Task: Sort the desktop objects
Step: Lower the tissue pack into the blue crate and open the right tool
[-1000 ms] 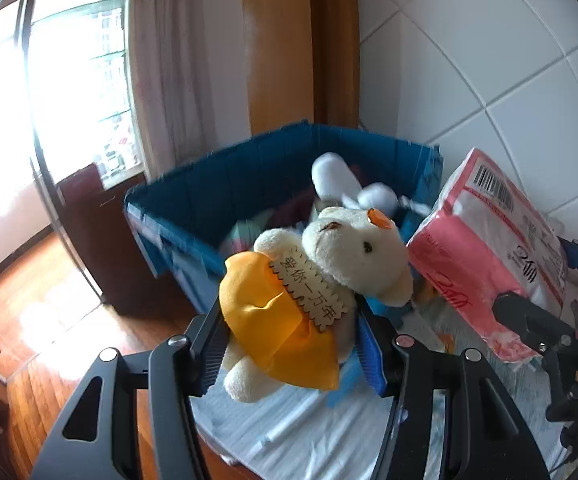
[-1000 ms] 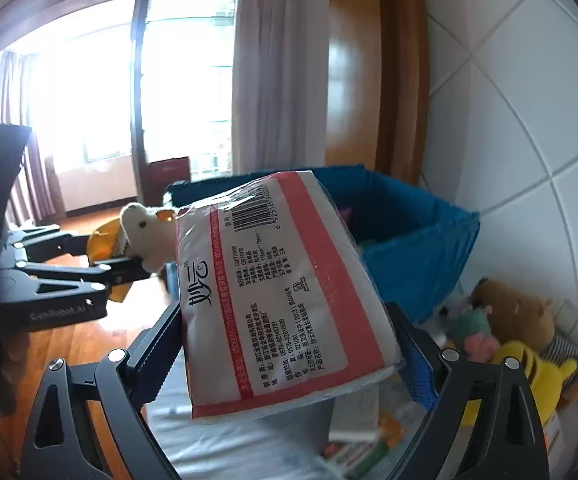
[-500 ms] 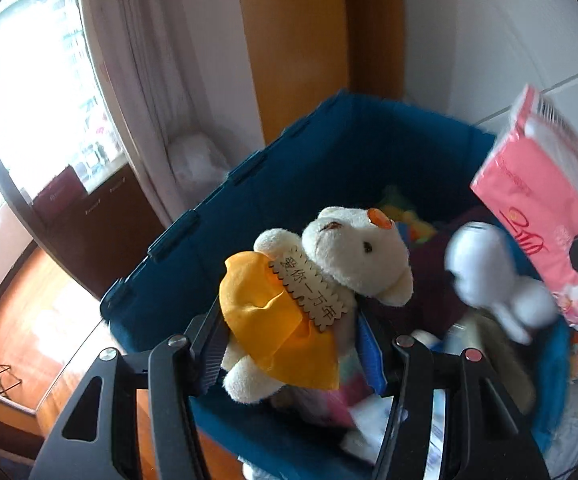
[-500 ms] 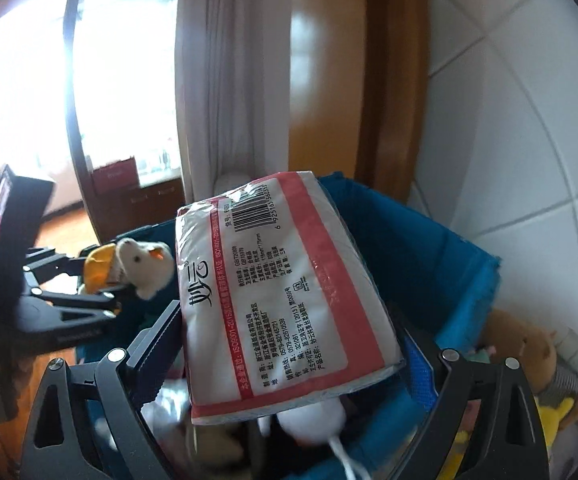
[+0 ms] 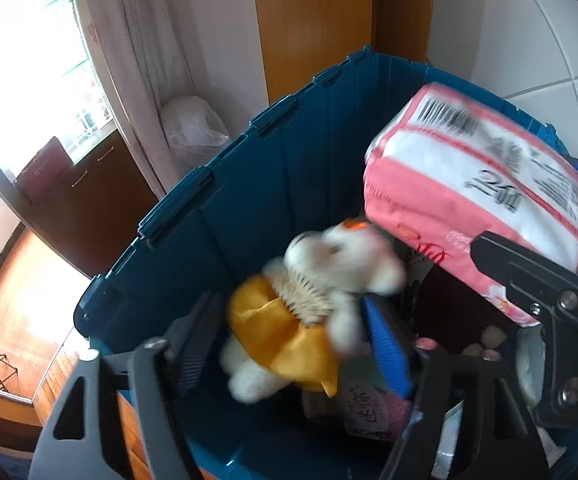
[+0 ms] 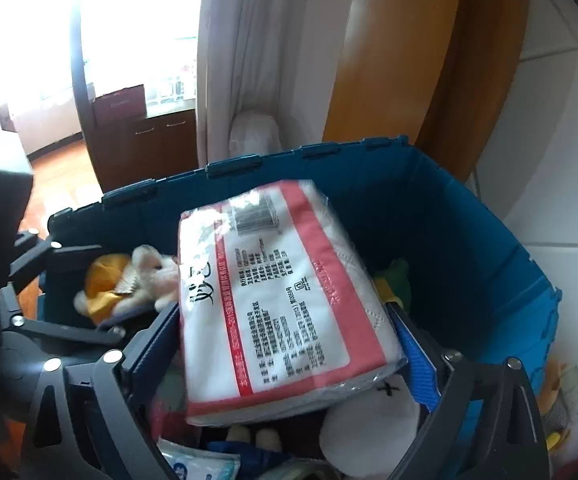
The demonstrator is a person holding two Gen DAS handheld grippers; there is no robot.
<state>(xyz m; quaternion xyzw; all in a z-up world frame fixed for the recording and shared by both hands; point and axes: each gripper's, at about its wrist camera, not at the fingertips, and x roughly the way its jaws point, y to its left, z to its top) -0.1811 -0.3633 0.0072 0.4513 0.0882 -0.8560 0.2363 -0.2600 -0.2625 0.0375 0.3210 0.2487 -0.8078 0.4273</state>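
Observation:
Both grippers hang over an open blue crate (image 5: 249,184), also in the right wrist view (image 6: 469,232). A white teddy bear in a yellow dress (image 5: 305,312) sits blurred between the fingers of my left gripper (image 5: 289,340), whose jaws stand apart with a gap on the left side of the bear. The bear also shows in the right wrist view (image 6: 129,284). A pink and white tissue pack (image 6: 281,304) lies between the spread fingers of my right gripper (image 6: 289,328); a gap shows on the left side. The pack also shows in the left wrist view (image 5: 473,192).
The crate holds several soft toys, among them a white plush (image 6: 369,428), and packets (image 6: 201,464). A white tiled wall (image 6: 549,140) stands to the right. A curtain (image 5: 129,60), a wooden frame (image 5: 313,20) and a dark cabinet (image 5: 81,200) stand behind the crate.
Both grippers moved from the table to above the crate and tilted down into it. Both jaws have spread, and the bear and tissue pack are coming loose and dropping.

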